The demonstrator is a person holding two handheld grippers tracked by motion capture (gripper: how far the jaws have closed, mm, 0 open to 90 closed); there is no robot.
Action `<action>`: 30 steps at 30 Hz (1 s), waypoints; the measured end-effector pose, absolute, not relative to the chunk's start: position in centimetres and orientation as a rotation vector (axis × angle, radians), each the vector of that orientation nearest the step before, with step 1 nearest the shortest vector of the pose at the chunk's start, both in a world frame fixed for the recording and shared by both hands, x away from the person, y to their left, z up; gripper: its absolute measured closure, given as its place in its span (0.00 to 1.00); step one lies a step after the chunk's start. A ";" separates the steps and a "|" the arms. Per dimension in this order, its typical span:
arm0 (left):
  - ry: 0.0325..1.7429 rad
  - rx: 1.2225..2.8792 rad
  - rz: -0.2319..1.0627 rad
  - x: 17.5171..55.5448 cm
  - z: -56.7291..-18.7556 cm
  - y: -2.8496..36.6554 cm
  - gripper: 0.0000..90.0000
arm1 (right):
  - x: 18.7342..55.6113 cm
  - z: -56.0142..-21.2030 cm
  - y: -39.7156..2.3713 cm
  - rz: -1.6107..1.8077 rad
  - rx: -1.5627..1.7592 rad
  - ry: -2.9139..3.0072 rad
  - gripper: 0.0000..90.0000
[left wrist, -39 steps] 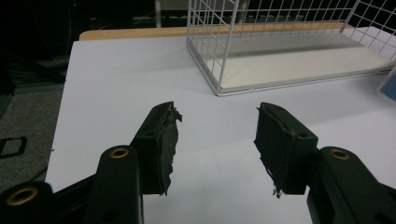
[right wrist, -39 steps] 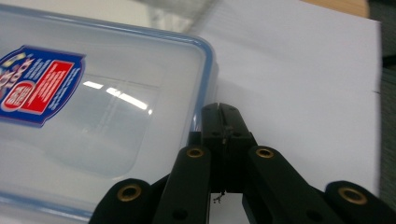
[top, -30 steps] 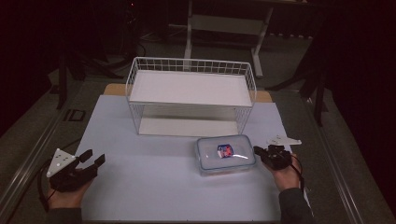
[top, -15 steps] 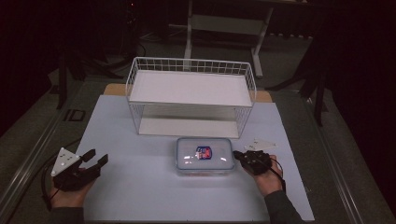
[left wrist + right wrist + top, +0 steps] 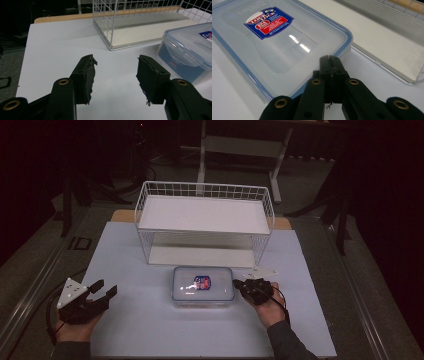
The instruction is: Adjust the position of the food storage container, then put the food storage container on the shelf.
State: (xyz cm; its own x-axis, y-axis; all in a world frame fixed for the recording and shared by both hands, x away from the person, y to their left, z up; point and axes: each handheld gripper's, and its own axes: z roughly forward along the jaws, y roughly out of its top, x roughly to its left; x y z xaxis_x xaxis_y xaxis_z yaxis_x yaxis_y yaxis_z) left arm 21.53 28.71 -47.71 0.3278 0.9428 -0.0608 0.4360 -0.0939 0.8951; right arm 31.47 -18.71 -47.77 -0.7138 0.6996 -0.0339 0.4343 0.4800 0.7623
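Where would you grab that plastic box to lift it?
Probably across its short width, coming down from above. The box lies flat with its lid on, low and wide, so the lid gives nothing to pinch. The left gripper stands open, but whether its jaws span the short sides is unclear; the lid's edge flaps may serve instead.

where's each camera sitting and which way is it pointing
High view: above the person's side, looking forward and down at the table, wire shelf, both hands.
Left gripper view: rides the left gripper, open jaws aimed at the shelf's base.
Right gripper view: rides the right gripper, shut jaws at the lidded container.
All three share the container.
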 end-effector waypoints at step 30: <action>1.134 1.687 0.468 24.0 -47.4 23.1 0.45 | 31.3 -47.0 -19.5 1.312 1.098 2.370 0.50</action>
